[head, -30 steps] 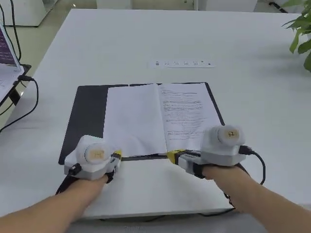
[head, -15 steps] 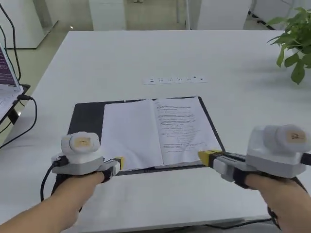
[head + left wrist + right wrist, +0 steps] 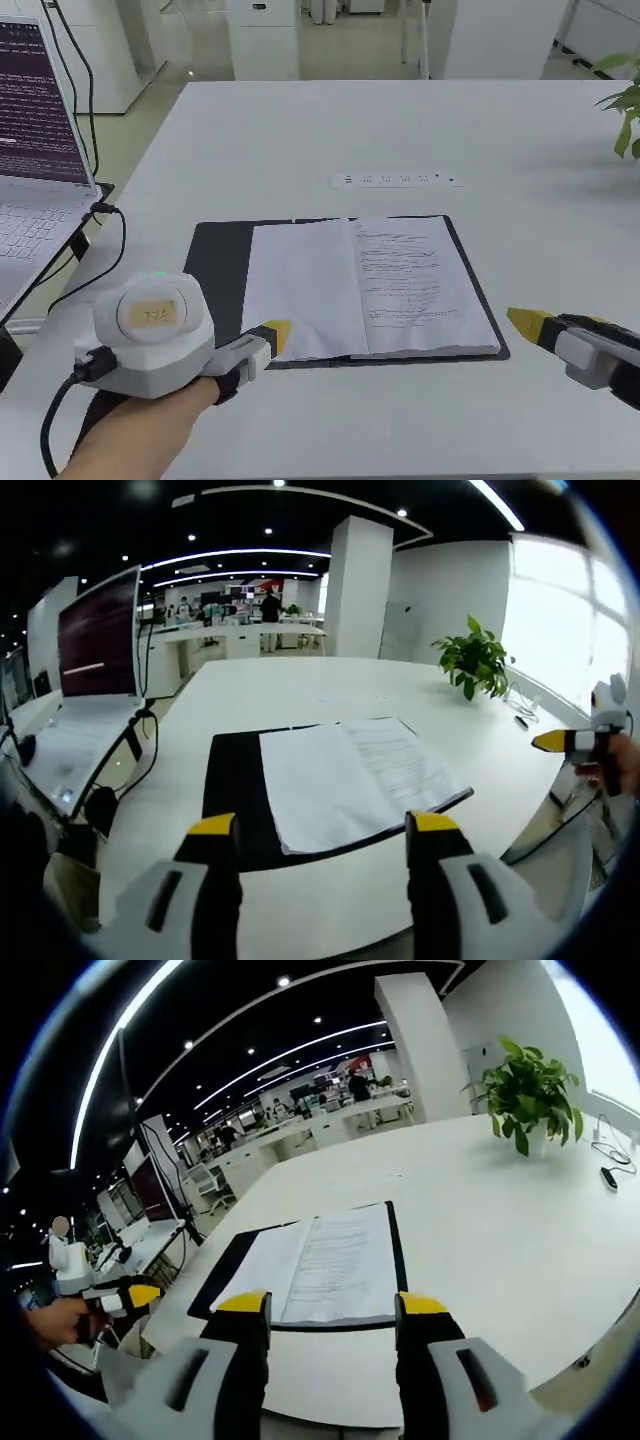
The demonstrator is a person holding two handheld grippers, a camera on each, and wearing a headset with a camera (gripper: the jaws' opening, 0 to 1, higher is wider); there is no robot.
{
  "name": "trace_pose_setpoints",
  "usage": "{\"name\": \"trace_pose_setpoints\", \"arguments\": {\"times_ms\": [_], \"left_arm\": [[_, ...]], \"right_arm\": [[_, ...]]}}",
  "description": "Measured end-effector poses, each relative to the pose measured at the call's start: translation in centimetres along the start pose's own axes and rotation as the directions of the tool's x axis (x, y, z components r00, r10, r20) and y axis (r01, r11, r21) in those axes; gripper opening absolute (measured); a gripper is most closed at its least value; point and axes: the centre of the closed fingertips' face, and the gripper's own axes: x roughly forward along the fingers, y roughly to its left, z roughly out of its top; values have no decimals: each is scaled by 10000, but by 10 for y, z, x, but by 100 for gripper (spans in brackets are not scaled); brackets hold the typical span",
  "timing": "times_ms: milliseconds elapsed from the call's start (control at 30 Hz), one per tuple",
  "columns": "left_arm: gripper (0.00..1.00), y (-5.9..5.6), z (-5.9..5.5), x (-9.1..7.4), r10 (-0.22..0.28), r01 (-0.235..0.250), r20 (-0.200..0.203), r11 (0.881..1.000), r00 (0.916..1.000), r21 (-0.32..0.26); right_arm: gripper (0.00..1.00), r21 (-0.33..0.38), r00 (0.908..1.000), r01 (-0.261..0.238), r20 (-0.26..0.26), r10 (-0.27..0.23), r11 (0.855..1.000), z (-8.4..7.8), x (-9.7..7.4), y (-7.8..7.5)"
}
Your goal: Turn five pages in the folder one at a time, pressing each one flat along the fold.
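Both grippers off the open folder, fingers spread and holding nothing

I saw the black folder (image 3: 215, 270) lying open and flat on the white tabletop (image 3: 400, 120); it held a stack of white sheets, with a blank page (image 3: 300, 285) on the left and a printed page (image 3: 412, 280) on the right, the two meeting at the fold (image 3: 356, 290), and the cover left bare to the left of the sheets. My left gripper (image 3: 272, 334) sat by the folder's near left corner, its fingers (image 3: 213, 828) apart with nothing between them. My right gripper (image 3: 530, 322) was off beside the near right corner, over bare tabletop, fingers likewise apart and empty. A power strip (image 3: 398, 181) lay beyond the folder, an open laptop (image 3: 35, 170) stood at the far left, and a potted plant (image 3: 525, 1085) stood to the right
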Motion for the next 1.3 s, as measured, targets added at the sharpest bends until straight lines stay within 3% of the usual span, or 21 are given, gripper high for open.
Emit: {"name": "trace_pose_setpoints", "arguments": {"times_ms": [133, 300, 433, 667, 933, 1300], "left_arm": [[76, 3, 1, -11, 100, -105, 109, 9991, 9999, 417], [89, 6, -1, -22, 158, -163, 115, 9989, 9998, 436], [99, 8, -4, -28, 168, -168, -22, 9995, 9999, 252], [99, 18, -5, -39, 438, -435, -166, 9989, 9989, 185], [99, 23, 6, -36, 580, -580, -23, 9981, 9983, 227], [99, -3, 17, -7, 14, -9, -77, 9982, 10000, 601]], "right_arm": [[64, -420, 9990, 413, 160, -407, 9983, 1, -4, -7], [78, -771, 9989, 467, 126, -458, 9959, -2, -4, -9], [99, -999, 9978, 619, 295, -593, 9931, 0, -5, -13], [100, -945, 9985, 529, 164, -516, 9941, 0, -9, -17], [100, -935, 9986, 438, 328, -409, 9946, 7, -9, -16], [98, -586, 9976, 481, 518, -451, 9971, 6, -10, -19]]}}
